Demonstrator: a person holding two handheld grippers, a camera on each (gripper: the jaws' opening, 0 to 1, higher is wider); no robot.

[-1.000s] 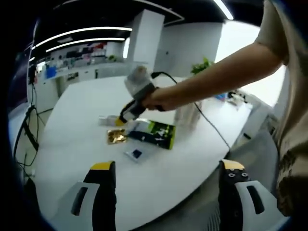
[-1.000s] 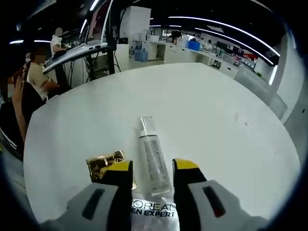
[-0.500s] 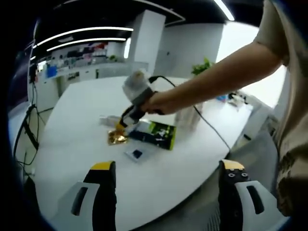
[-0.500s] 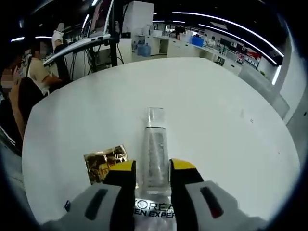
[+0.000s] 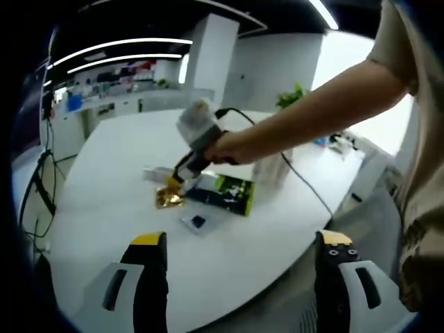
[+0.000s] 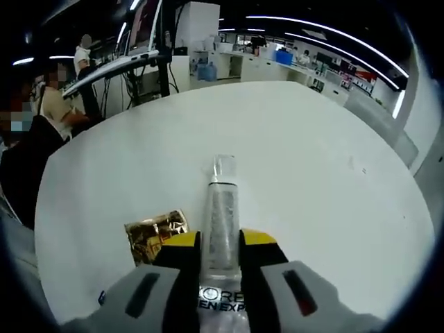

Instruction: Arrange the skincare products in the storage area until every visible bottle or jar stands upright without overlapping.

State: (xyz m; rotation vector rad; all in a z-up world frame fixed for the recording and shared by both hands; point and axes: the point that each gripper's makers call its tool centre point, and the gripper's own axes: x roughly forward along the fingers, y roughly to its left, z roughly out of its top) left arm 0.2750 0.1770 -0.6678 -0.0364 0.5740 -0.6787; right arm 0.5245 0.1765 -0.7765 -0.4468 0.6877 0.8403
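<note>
Clear bottle gripped lying flat on the white counter (image 6: 326,173).

The right tool (image 6: 220,244) is closed on a clear bottle (image 6: 223,208) with a transparent cap, laid lengthwise beside a gold sachet (image 6: 155,232); a silver sachet, partly hidden, is seen beneath. The left tool (image 5: 236,239) is held wide open above the counter edge. A dark green pack (image 5: 223,192) and what may be a small jar (image 5: 156,172) lie nearby.

Left gripper view high and far back over the counter (image 5: 104,201), right gripper view low and close, both sharing gold sachet (image 6: 156,234).
</note>
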